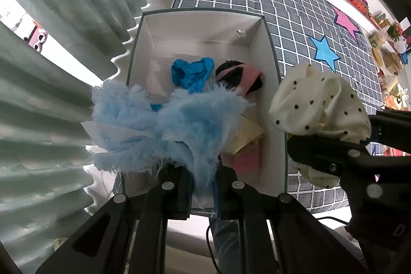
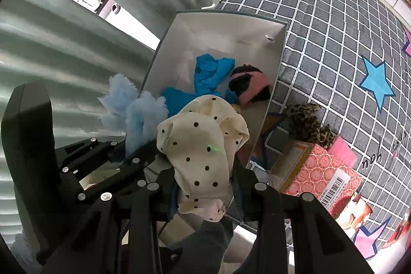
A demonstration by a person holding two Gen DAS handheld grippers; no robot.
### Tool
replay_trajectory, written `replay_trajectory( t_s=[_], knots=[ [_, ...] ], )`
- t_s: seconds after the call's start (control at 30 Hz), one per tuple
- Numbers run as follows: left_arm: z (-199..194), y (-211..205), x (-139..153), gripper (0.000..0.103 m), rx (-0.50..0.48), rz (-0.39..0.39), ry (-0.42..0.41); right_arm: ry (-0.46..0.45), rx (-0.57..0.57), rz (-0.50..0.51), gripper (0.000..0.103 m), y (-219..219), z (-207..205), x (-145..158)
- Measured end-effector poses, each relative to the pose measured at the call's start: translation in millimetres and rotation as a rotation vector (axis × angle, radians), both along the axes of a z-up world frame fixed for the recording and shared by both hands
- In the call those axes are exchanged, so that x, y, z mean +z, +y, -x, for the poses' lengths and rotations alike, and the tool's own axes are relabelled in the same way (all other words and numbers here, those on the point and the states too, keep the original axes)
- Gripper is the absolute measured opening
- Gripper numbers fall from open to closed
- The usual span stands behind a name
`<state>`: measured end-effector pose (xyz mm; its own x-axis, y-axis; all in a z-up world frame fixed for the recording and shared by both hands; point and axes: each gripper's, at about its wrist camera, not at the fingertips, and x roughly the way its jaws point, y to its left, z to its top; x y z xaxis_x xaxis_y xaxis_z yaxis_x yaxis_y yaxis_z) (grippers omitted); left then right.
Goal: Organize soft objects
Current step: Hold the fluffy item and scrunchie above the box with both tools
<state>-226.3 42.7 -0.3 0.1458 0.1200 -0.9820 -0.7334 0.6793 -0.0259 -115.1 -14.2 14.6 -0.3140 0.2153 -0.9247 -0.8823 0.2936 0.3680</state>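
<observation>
A fluffy pale-blue fur cloth [image 1: 164,125] hung pinched in the left gripper [image 1: 203,184], whose fingers were closed tight on its lower edge, above the near end of the open white rectangular storage box [image 1: 200,25]; a cream fabric piece with black polka dots [image 2: 203,145] was likewise clamped in the right gripper [image 2: 205,194], its fingers drawn in on the bunched cloth, held over the box's right wall at about 3 o'clock of the blue fur in the left wrist view; neither piece appeared to have been let go.

Inside the box, a crumpled bright-blue cloth [image 1: 191,72] lay near the middle, with a rolled black-and-pink striped knit item [image 1: 241,76] just beside it at 3 o'clock; a folded beige cloth [image 1: 246,136] and a pink piece [image 1: 248,161] rested nearer the front against the right wall; so a fair share of the sorting looked finished.

Outside the box, on the grey grid-patterned bedspread with coloured stars [image 1: 295,7], a leopard-print fabric item [image 2: 307,123] remained at about 4 o'clock of the box in the right wrist view, close to a red-and-white patterned carton with a barcode [image 2: 318,171]; it seemingly awaited collection once the two held pieces were dropped in; pale green pleated curtains [image 1: 51,84] hung at 9 o'clock.
</observation>
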Motion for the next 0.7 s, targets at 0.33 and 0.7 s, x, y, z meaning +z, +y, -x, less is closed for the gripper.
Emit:
replay_trajectory(
  t_s=[0.33, 0.7],
  knots=[
    [-1.5, 5.6, -1.6, 0.013, 0.006, 0.001, 0.002, -0.002, 0.000, 0.007, 0.035, 6.8, -1.1, -1.3],
    [-6.1, 19.3, -2.9, 0.013, 0.027, -0.007, -0.002, 0.003, -0.022, 0.023, 0.035, 22.0, -14.0, -5.4]
  ],
)
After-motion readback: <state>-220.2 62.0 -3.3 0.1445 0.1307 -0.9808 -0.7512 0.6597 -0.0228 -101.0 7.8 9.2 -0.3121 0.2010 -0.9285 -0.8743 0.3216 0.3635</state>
